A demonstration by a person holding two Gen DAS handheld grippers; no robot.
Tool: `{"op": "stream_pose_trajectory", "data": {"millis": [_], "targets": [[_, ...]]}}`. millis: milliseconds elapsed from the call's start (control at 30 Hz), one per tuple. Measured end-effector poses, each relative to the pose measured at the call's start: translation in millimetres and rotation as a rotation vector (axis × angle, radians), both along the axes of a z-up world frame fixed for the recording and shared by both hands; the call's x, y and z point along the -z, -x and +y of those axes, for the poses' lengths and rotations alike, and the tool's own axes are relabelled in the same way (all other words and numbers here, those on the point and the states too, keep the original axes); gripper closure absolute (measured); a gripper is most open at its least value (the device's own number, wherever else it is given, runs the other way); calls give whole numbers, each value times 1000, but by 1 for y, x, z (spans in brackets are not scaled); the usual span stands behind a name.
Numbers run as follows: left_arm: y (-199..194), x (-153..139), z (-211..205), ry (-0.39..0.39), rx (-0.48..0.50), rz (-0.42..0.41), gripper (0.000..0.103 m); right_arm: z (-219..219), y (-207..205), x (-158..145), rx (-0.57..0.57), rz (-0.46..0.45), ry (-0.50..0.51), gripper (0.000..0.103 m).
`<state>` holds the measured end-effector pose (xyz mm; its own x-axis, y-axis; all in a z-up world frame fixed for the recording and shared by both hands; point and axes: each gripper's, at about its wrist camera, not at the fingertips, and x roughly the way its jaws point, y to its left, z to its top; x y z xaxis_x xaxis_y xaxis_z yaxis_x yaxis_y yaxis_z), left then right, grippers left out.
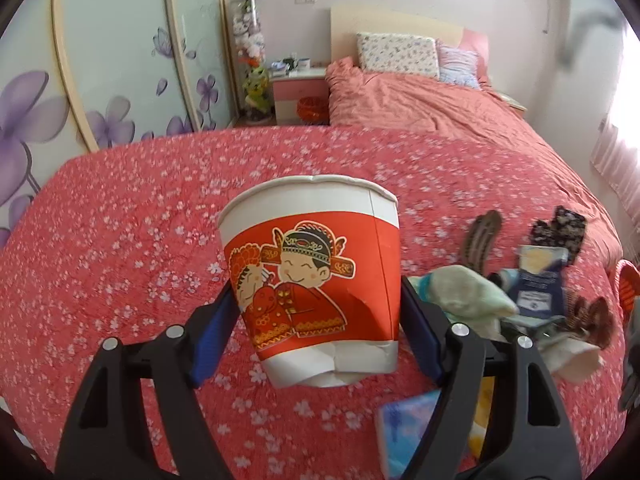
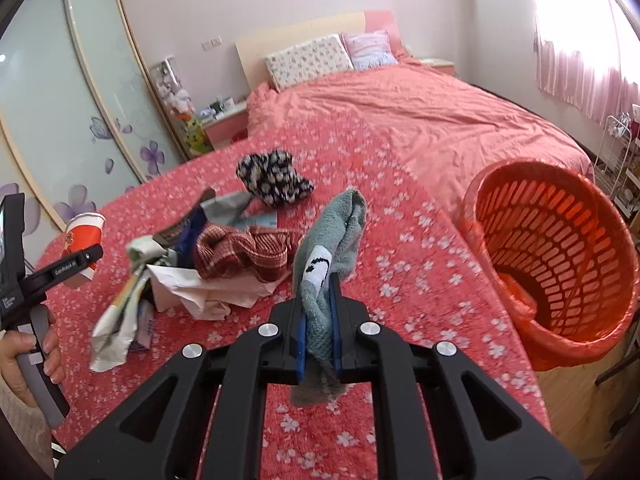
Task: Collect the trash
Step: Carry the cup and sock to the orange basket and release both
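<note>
The left gripper (image 1: 316,320) is clamping the paper cup (image 1: 316,280) at frame centre; being light and crushable, it is already denting near its base. The right gripper (image 2: 319,320) is pinching a soft grey sock (image 2: 332,240), with the orange basket (image 2: 560,340) at right.

Gripped between the blue pads of the left gripper (image 1: 316,316): a dented paper cup (image 1: 314,280) (red band, cartoon wedding couple), held upright above a red floral bedspread (image 1: 132,232). Just to the right, a blurred heap of cloths and wrappers (image 1: 516,292).
</note>
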<state>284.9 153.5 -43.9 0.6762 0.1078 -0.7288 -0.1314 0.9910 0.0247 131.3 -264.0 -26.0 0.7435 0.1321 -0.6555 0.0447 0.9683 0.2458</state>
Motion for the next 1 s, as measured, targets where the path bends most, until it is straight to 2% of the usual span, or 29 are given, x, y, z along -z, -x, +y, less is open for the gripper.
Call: {"op": "stream_pose_trajectory", "data": {"millis": [200,500,733,1000], "targets": [[25,-26,-25,14,64,-51,28,-10,12,-14,10,-42,-11,94],[65,-67,-88,44,214,-120,28,-37,36,-34,44,-102,12,94],[84,-83,-171,92,393,-132,28,-74,49,-39,126,-115,41,94],[91,-80,-267,150,578,-118,28,-130,55,-34,234,-109,55,94]]}}
